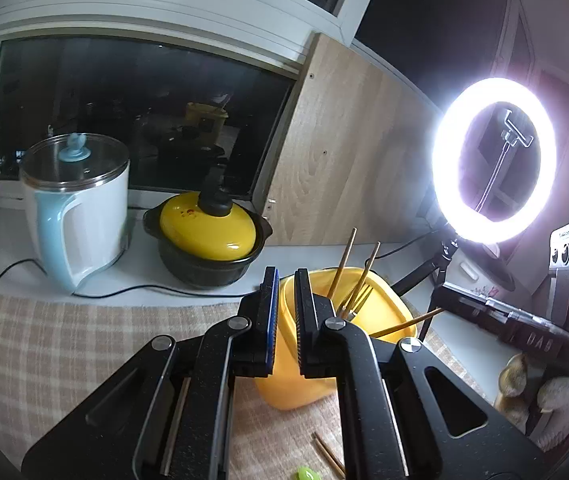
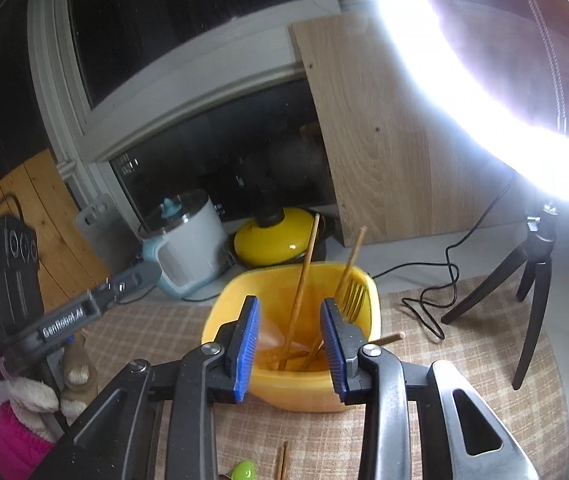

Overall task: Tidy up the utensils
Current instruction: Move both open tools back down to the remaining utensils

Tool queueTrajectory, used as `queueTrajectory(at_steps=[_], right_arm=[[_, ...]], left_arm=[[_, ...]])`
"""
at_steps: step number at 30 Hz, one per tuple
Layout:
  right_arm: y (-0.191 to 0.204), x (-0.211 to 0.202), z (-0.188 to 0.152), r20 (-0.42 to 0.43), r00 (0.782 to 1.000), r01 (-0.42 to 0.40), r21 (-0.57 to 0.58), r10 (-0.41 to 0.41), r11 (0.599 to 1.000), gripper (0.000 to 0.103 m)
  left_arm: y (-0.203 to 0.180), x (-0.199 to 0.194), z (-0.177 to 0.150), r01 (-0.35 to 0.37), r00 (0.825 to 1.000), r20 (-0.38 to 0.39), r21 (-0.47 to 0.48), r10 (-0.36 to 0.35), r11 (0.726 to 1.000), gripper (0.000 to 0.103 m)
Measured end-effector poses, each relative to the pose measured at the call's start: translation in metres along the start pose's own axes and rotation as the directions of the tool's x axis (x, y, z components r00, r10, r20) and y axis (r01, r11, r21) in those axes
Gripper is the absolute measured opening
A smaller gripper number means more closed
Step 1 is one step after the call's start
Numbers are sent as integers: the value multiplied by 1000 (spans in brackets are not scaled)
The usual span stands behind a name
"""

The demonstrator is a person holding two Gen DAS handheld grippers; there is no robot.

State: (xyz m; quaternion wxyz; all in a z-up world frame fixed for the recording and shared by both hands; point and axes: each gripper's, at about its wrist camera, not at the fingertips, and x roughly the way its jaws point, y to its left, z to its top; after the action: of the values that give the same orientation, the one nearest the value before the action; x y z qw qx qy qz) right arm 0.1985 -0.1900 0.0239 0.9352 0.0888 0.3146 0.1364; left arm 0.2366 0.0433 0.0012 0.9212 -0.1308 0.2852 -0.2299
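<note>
A checked tablecloth [image 2: 436,408] is seen on a counter under a dark window, with a lit ring lamp [image 1: 494,160] at 2 o'clock in the left wrist view. A white kettle [image 1: 80,208] and a pot with a yellow lid [image 1: 208,236] are set at the back, near 10 and 11 o'clock. The yellow tub [image 2: 296,384] stands on the cloth dead ahead of both grippers. Inside it a gold fork [image 2: 352,300] and several chopsticks [image 2: 304,280] are leaned upright, and one chopstick pokes out past the rim at 3 o'clock. The right gripper [image 2: 290,340] is parted over the tub's near rim with nothing between its pads, so a released state is read. The left gripper [image 1: 284,320] is nearly clenched, a slim gap showing, nothing held, with the tub just behind its tips. More chopsticks [image 1: 328,456] are left flat on the cloth at 6 o'clock, beside a small green item [image 2: 244,470] that cannot be identified. The step is judged as a drop into the tub just completed, with loose pieces still to be collected. For the next move a gripper would need to be lowered toward the flat chopsticks, opened, and closed on thin sticks that lie flush on cloth, which looks fiddly.
</note>
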Motion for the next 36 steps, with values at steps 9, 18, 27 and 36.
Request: queueTrajectory(at_steps=[9, 18, 27, 36], right_arm=[[-12, -38, 2, 34, 998, -63, 46, 61, 997, 33], [-23, -73, -21, 28, 996, -87, 16, 86, 996, 53], [-33, -74, -61, -69, 992, -111, -49, 107, 993, 82], [-41, -53, -98, -233, 968, -108, -60, 92, 992, 100]], left_arm=[[1, -36, -13, -36, 999, 9, -27, 36, 999, 5], [-4, -75, -48, -74, 997, -23, -32, 73, 997, 31], [-10, -82, -103, -96, 983, -161, -36, 89, 995, 31], [-20, -61, -152, -85, 953, -296, -47, 67, 995, 31]])
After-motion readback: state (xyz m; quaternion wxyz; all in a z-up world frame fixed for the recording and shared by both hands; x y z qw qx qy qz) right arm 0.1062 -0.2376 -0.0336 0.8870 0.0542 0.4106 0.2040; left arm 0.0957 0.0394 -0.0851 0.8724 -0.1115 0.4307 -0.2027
